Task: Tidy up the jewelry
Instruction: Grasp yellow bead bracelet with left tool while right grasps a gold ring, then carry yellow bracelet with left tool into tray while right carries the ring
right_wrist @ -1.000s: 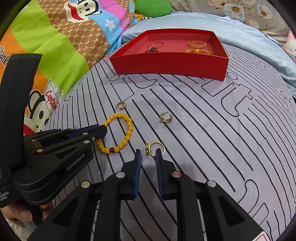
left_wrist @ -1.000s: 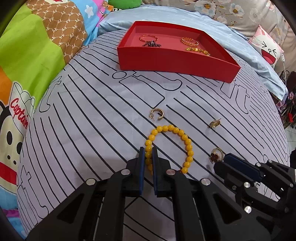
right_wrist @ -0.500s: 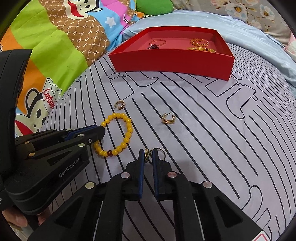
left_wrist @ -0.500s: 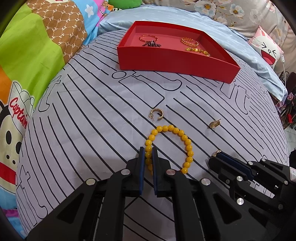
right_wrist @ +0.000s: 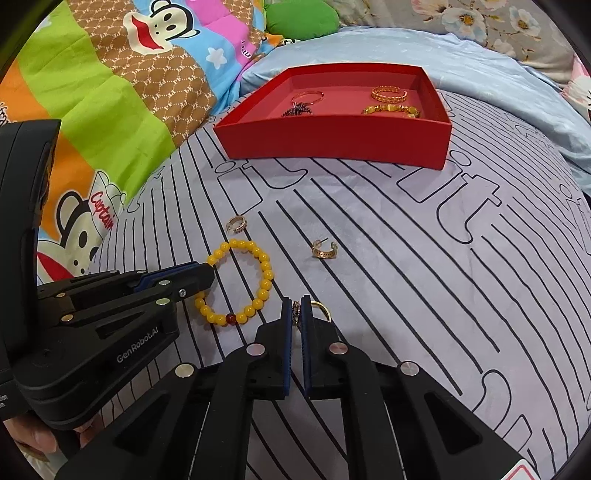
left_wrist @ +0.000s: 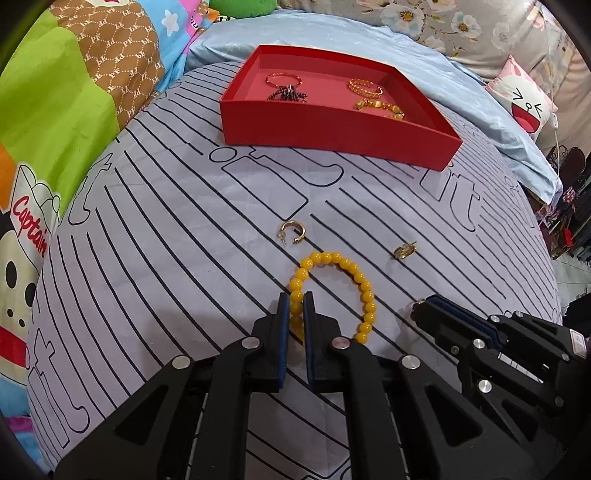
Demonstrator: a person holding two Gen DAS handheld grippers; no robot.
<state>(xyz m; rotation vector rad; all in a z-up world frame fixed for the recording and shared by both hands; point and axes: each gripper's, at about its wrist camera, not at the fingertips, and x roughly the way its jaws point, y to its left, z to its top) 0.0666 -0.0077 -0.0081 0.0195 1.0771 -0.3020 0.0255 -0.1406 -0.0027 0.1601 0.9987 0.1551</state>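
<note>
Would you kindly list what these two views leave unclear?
- Ring in the right gripper: the fingers cover most of it.
- Yellow bead bracelet, left wrist view: the left gripper hides its near beads.
- Dark piece in the red tray: too small to identify.

A bedroom in a home.
A bed under a grey black-lined sheet (left_wrist: 184, 240), a bright cartoon-monkey patchwork quilt (right_wrist: 110, 92), a pale blue pillow (left_wrist: 461, 96) and a floral cushion (left_wrist: 443, 26).
</note>
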